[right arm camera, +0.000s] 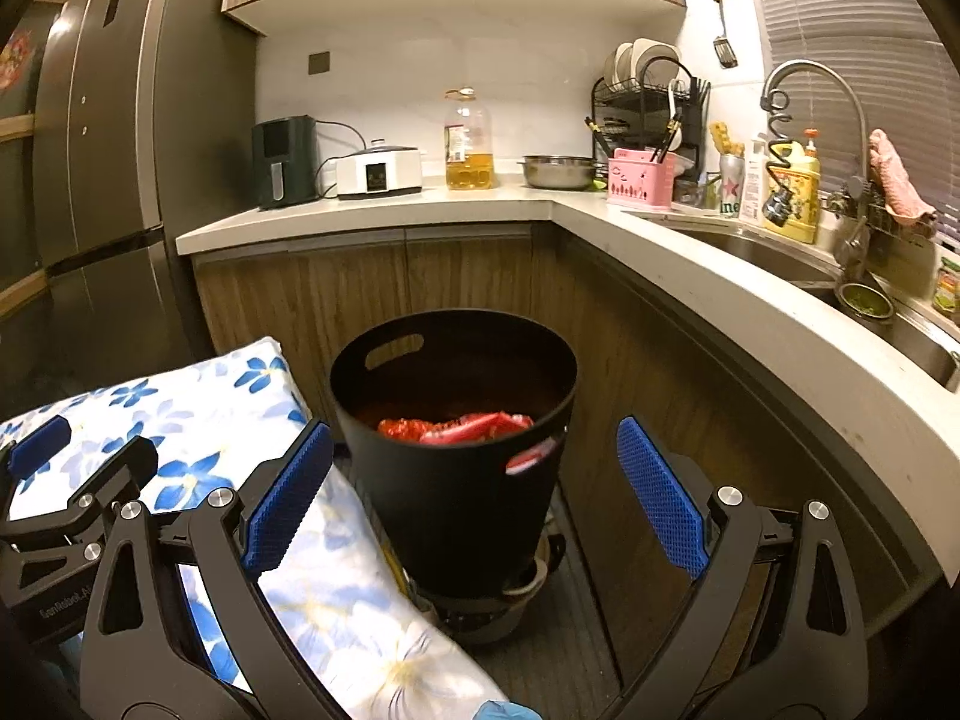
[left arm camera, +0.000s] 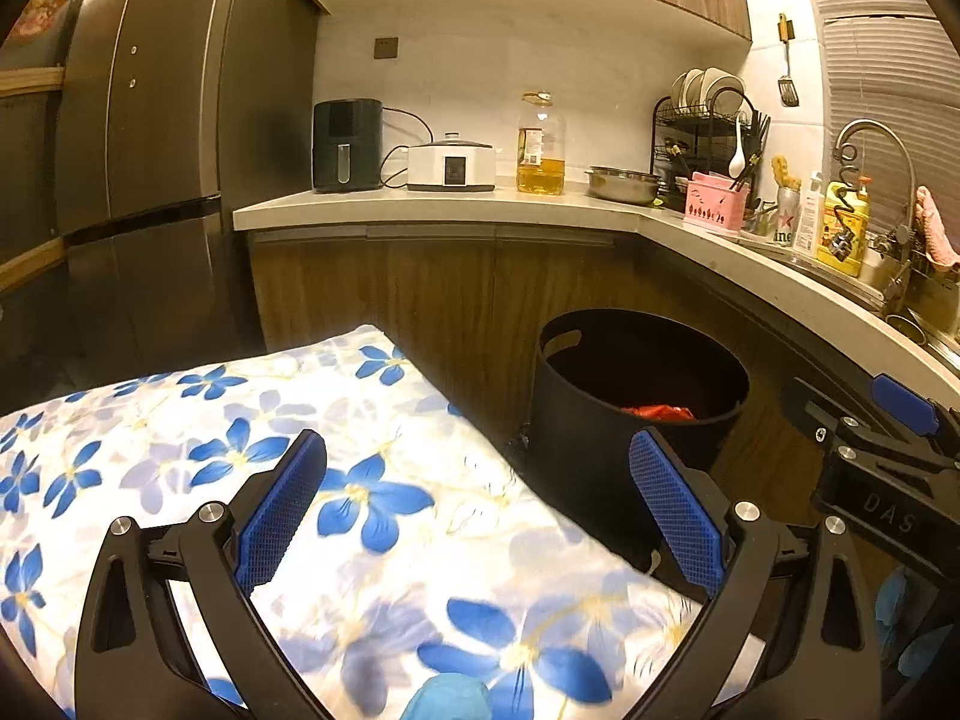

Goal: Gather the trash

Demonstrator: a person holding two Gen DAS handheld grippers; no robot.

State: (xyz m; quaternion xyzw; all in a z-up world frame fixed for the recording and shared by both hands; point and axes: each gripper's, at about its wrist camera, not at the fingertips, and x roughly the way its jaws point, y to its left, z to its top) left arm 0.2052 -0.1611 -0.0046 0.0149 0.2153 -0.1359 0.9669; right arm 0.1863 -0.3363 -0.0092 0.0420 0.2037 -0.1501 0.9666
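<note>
Left wrist view showed your left gripper with its jaws spread wide and nothing between the blue pads; it hung above the flowered cloth, white with blue blossoms, and I could not tell whether the fingers touched the fabric. At the right edge of that view your right gripper came in from the side, only partly visible. Beyond the cloth stood the black bin against the wooden cabinet doors, with red trash lying inside it. In the right wrist view your right gripper was likewise fully apart and held nothing; the black bin sat straight ahead, framed between the two fingers but beyond their tips, not touching either pad. The red trash, crumpled wrappers by the look of it, rested low in the bin, and a bit of red and white showed through the near handle slot. Your left gripper appeared at the left of that view over the flowered cloth. A blue glove showed at the bottom edge. On the countertop behind stood an air fryer, a cooking oil bottle and a steel bowl.
</note>
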